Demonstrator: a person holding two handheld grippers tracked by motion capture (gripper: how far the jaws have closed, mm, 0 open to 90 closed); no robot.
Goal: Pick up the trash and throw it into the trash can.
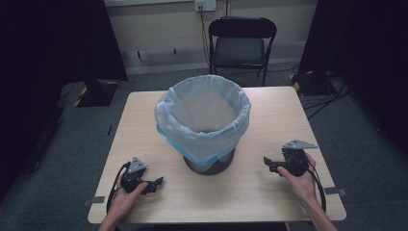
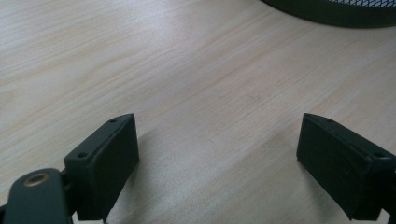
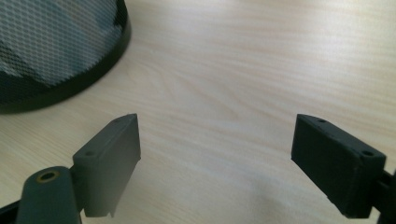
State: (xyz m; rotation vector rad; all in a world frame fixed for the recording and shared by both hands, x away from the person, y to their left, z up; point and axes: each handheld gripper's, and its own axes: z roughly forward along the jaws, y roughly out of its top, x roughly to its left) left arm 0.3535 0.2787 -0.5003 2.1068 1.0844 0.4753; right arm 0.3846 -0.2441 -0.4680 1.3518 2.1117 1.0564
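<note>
Both grippers rest low over a light wooden table (image 1: 144, 120), one at each side of a waste bin. On the near-left part of the table, the left gripper (image 1: 155, 185) is held by the person's left hand (image 1: 126, 196), and its jaws point to the right, toward the middle of the table. Its jaws stand wide apart with nothing between them; in the left gripper view (image 2: 219, 154) only bare wood shows in the gap, and the dark bottom edge of the bin (image 2: 336, 11) appears at the top right.

On the near-right part, the right gripper (image 1: 268, 163) is held by the right hand (image 1: 300, 179), and its jaws point to the left, toward the bin. These jaws are also spread wide and hold nothing. In the right gripper view (image 3: 217, 154) the black mesh wall of the bin (image 3: 51, 46) shows at the top left, near the jaws but apart from them.

The bin (image 1: 209, 161) stands upright at the middle of the table, between the two grippers. It is lined with a pale, half-transparent bag (image 1: 192, 134), which is folded over the rim and hangs down the outside, with a blue strip at its lower edge.

Behind the table a dark folding chair (image 1: 240, 45) stands by the wall. Black cables (image 1: 327, 96) lie on the grey floor at the right.
</note>
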